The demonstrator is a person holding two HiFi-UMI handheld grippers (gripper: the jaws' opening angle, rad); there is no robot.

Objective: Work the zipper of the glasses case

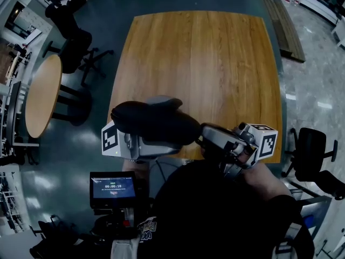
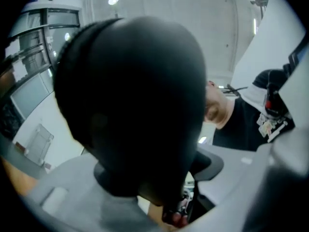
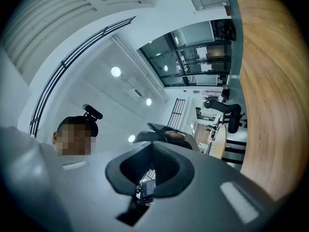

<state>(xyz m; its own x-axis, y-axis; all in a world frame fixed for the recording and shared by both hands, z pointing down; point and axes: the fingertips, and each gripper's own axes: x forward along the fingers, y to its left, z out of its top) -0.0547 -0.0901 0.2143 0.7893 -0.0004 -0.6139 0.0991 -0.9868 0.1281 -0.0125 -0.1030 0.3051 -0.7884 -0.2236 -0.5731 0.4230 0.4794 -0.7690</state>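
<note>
The black glasses case [image 1: 153, 120] hangs in the air just over the near edge of the wooden table [image 1: 199, 63]. My left gripper [image 1: 141, 143] grips it from below, and in the left gripper view the case [image 2: 130, 105] fills the space between the grey jaws. My right gripper [image 1: 207, 138] is shut, with its tips against the right end of the case. In the right gripper view the case [image 3: 166, 135] lies just beyond the closed tips. A small dark tab [image 3: 147, 187] shows between them; I cannot tell whether it is the zipper pull.
A person's dark torso [image 1: 215, 215] fills the lower head view. A small screen [image 1: 112, 188] sits at lower left. A round table [image 1: 43, 93] and a dark chair [image 1: 73, 42] stand to the left, and another chair [image 1: 312, 152] to the right.
</note>
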